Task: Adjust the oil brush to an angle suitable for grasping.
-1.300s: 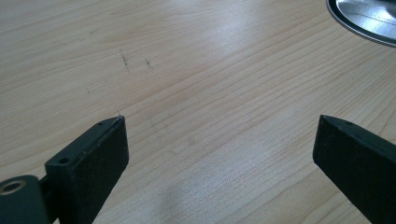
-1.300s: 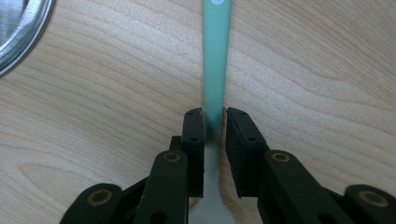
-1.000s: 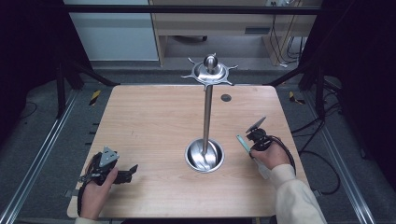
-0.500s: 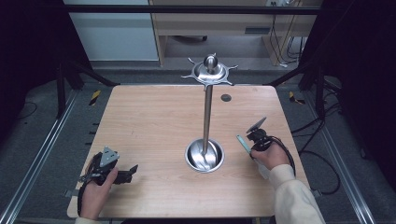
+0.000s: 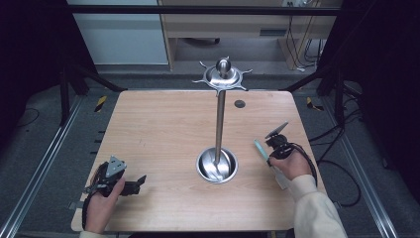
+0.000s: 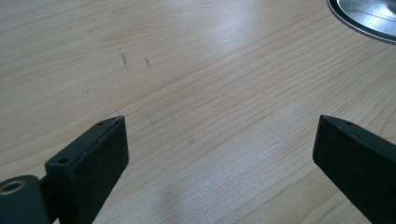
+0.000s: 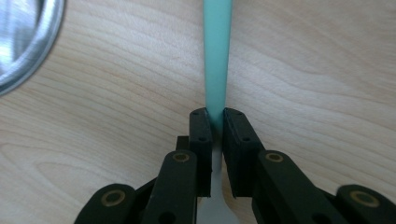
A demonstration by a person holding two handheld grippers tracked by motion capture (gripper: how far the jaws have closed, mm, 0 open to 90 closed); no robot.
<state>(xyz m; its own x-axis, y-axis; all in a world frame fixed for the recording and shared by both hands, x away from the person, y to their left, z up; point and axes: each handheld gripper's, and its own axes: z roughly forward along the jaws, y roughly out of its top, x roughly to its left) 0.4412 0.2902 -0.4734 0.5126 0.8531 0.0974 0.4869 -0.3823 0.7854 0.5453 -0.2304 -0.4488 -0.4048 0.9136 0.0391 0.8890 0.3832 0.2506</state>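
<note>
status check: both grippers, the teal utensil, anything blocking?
Right gripper shut on teal-handled utensil. Left gripper open, empty, over table. Metal stand stands left of the utensil.

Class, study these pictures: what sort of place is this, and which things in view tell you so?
Probably a lab or workshop test bench, not a kitchen. A bare wooden table stands inside a dark metal frame, loose cables trail on the floor behind, and a person works a hand-held right gripper.

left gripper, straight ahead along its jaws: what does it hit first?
Probably nothing at first: the left gripper, jaws open and empty, points across bare table. The metal stand's round base lies ahead but a little to one side, so the gripper may clip its rim or pass it; depth is hard to judge.
</note>
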